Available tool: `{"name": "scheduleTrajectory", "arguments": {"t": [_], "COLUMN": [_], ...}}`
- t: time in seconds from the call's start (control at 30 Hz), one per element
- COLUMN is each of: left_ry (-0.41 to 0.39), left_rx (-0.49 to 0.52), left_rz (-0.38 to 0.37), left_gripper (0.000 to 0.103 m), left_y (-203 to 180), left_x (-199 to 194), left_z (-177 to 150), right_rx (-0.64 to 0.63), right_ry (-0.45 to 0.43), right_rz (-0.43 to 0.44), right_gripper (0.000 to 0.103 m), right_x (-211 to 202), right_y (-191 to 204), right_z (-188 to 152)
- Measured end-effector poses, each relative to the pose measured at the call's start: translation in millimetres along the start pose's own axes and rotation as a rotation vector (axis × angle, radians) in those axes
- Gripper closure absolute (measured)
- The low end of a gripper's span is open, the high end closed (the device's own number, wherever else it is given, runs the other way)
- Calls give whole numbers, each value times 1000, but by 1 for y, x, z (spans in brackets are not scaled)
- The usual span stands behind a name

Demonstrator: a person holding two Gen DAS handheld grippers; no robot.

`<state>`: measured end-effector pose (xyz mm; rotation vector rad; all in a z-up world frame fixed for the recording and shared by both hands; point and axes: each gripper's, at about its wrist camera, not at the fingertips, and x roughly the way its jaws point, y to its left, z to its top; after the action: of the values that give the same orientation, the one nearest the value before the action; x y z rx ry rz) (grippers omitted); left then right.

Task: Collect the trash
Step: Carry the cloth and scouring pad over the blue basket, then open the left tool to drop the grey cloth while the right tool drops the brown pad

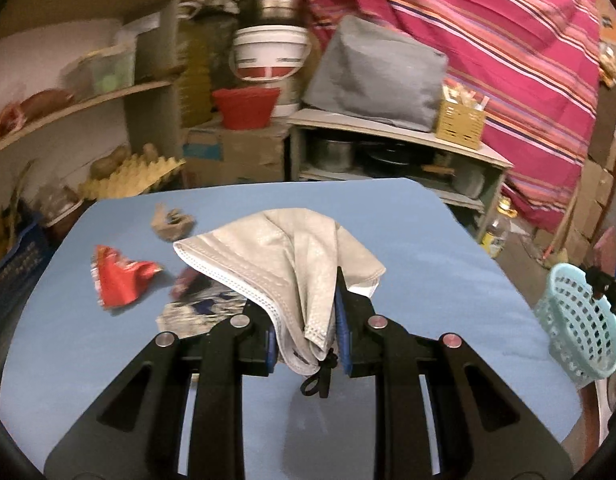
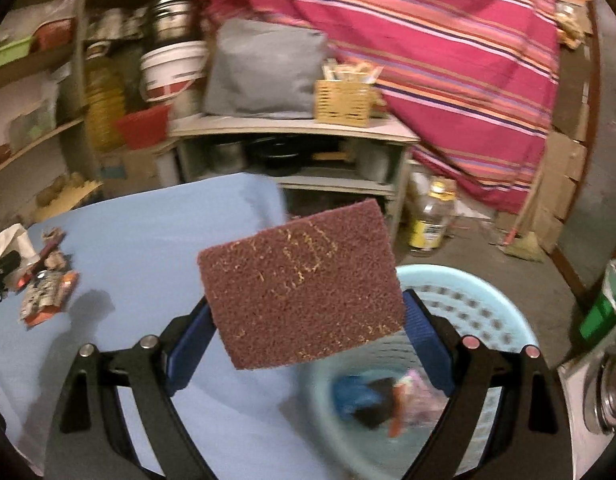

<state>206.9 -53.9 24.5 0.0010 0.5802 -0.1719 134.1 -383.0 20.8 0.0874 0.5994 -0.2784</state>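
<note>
A crumpled grey-white face mask (image 1: pixel 284 256) hangs over the blue table (image 1: pixel 427 248), pinched in my left gripper (image 1: pixel 300 300), its black ear loop dangling below the pads. A red wrapper (image 1: pixel 120 280), a brown paper scrap (image 1: pixel 170 224) and a printed wrapper (image 1: pixel 200 308) lie on the table behind it. My right gripper (image 2: pixel 308 304) stands wide, gripping a maroon scouring pad (image 2: pixel 300 288) by its side edges. The pad hovers at the table's (image 2: pixel 148 232) right edge, beside a light blue basket (image 2: pixel 467 304) holding several pieces of trash. That basket (image 1: pixel 579 320) also shows at the left view's right edge.
A low shelf (image 1: pixel 387 128) with pots stands behind the table, carrying a grey covered item (image 1: pixel 371 80) and a wicker box (image 1: pixel 459 124). A striped pink cloth (image 1: pixel 507 60) hangs at the right. A bottle (image 2: pixel 431 216) stands on the floor. Egg trays (image 1: pixel 128 172) sit at the left.
</note>
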Motion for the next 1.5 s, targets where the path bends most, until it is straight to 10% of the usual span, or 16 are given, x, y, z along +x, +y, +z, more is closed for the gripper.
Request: {"name": "scheduleTrajectory", "arguments": {"t": [0.87,1.37,1.5], "left_ry": [70,117,110], "left_rx": [201,255,244], "left_rz": [-355,-441,-426], "left_gripper": [82,71,50], "left_y": [-285,-342,-339], "left_x": [15,28,29], "left_z": [-28,-42,-39], "right_rx": [177,213,226], "right_ry": [37,50,53], "right_rz": [-159,-186,-193], "right_gripper": [15,15,15], "right_x": [5,9,9], "right_y": [-164,-180,-184], "right_z": [-28,-32,-32]}}
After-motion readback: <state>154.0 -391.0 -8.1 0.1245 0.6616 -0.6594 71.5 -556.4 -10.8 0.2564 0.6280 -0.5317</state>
